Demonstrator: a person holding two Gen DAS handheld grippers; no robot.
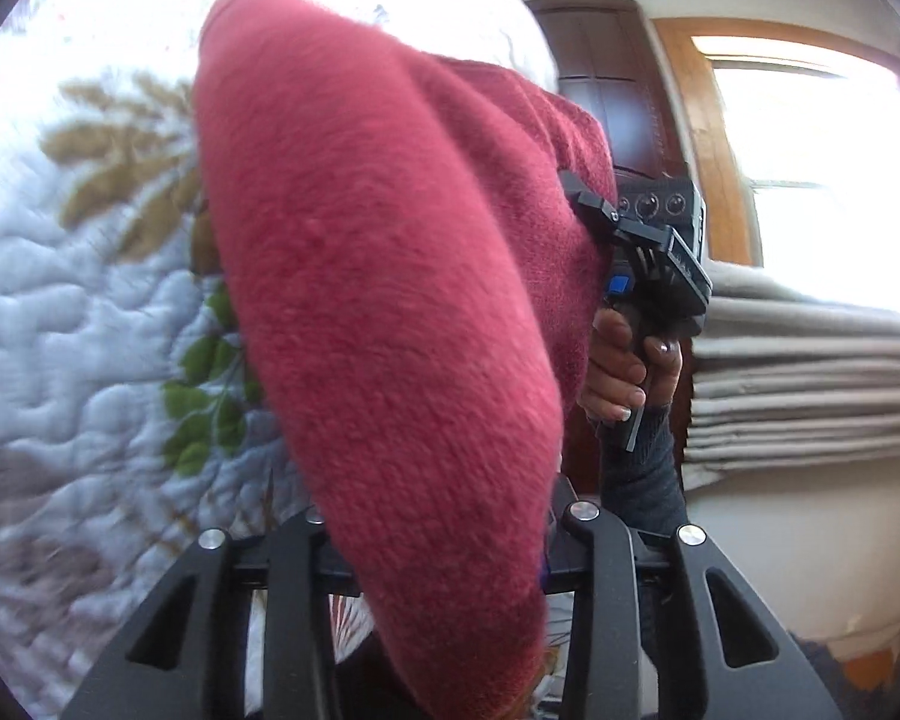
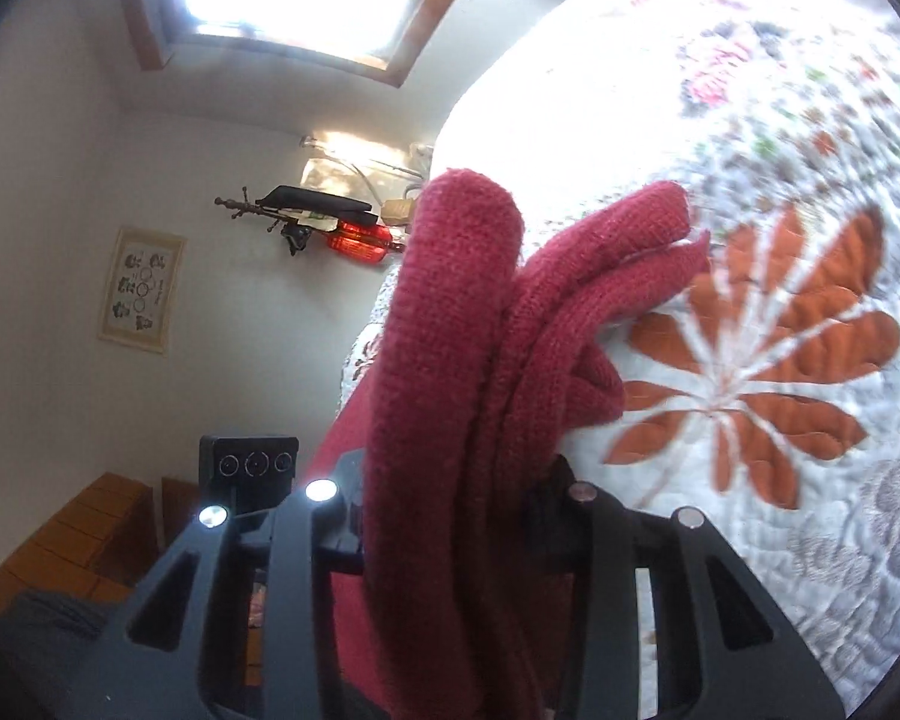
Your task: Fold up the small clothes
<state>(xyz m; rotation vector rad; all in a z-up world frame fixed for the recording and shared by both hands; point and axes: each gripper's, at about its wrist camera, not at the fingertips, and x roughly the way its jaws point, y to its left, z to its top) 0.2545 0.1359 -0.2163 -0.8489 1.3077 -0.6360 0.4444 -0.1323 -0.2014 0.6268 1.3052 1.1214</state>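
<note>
A red knitted garment hangs in the air, filling the middle of the left wrist view. My left gripper is shut on its lower edge, the cloth draping over both fingers. In the right wrist view the same red knit runs up in thick folds from between the fingers of my right gripper, which is shut on it. Its far end droops toward the floral quilt. The other gripper shows past the garment, held by a hand.
A white quilted bedspread with leaf and flower prints lies under the garment. Stacked grey folded fabric sits at the right under a bright window. A dark wooden door and a wall shelf with items stand beyond the bed.
</note>
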